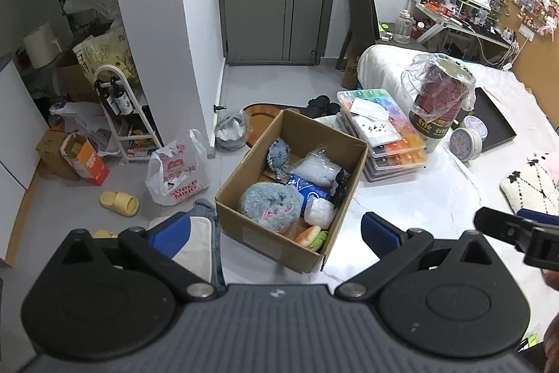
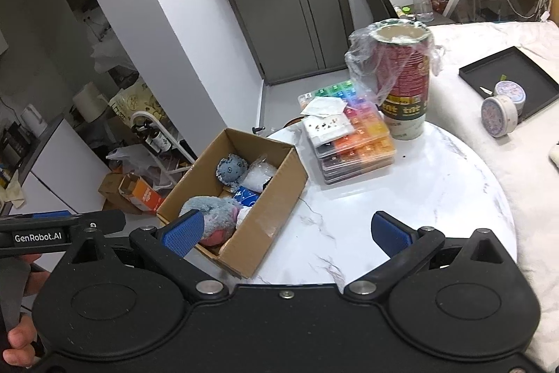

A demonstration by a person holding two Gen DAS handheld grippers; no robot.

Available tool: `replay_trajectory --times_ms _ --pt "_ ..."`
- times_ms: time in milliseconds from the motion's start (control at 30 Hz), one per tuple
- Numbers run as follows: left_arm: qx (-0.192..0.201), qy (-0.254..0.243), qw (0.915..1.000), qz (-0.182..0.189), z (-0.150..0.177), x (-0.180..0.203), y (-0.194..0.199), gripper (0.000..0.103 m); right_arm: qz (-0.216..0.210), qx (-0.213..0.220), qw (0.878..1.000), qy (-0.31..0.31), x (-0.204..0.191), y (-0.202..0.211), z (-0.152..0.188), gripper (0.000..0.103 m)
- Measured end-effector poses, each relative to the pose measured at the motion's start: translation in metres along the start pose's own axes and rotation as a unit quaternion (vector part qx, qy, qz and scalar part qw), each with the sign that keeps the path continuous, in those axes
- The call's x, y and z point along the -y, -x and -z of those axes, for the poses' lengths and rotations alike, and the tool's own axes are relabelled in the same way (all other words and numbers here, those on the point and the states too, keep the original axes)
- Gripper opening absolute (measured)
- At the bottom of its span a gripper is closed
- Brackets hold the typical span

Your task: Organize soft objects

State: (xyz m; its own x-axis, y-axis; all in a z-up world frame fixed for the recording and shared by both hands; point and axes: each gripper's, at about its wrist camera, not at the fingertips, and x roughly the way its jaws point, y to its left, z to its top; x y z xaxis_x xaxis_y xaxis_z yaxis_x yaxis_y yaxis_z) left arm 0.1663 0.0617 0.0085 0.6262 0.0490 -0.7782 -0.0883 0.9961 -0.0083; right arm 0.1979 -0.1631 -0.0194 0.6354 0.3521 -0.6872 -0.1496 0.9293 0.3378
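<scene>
Left wrist view looked down on the white marble table [image 1: 419, 198] and the floor clutter beside it, incl. a yellow slipper [image 1: 119, 203] and a red-print plastic bag [image 1: 176, 172], which the right wrist view didn't show. Cardboard box [image 1: 290, 184] sat at the table edge; inside were a grey plush [image 1: 270, 203], a smaller grey plush toy [image 1: 278, 156], clear bags and a burger-shaped toy [image 1: 311, 237] in the near corner. Right wrist view hid that corner behind the box wall [image 2: 265, 212]. Left gripper [image 1: 276, 229] hung spread wide over the box, nothing between its pads. Right gripper [image 2: 286, 233] was equally wide apart over bare tabletop, empty. Stacked bead organizers [image 2: 353, 142] and a bag-wrapped canister [image 2: 401, 79] stood behind the box. Blue item under the plush was too covered to ID.
</scene>
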Motion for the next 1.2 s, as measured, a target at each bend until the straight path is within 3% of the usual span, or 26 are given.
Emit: replay_trajectory --times_ms 833,967,1200 --pt "0.068 -0.011 0.9976 0.005 0.043 0.003 0.073 0.103 0.019 0.063 0.998 0.012 0.006 0.083 0.032 0.103" --pt "0.079 -0.012 0.9968 0.004 0.047 0.003 0.083 0.103 0.038 0.077 0.996 0.029 0.0 0.095 0.038 0.103" --pt "0.086 -0.013 0.9962 0.009 0.058 0.003 0.096 0.103 0.05 0.07 0.996 0.033 -0.002 0.107 0.048 0.103"
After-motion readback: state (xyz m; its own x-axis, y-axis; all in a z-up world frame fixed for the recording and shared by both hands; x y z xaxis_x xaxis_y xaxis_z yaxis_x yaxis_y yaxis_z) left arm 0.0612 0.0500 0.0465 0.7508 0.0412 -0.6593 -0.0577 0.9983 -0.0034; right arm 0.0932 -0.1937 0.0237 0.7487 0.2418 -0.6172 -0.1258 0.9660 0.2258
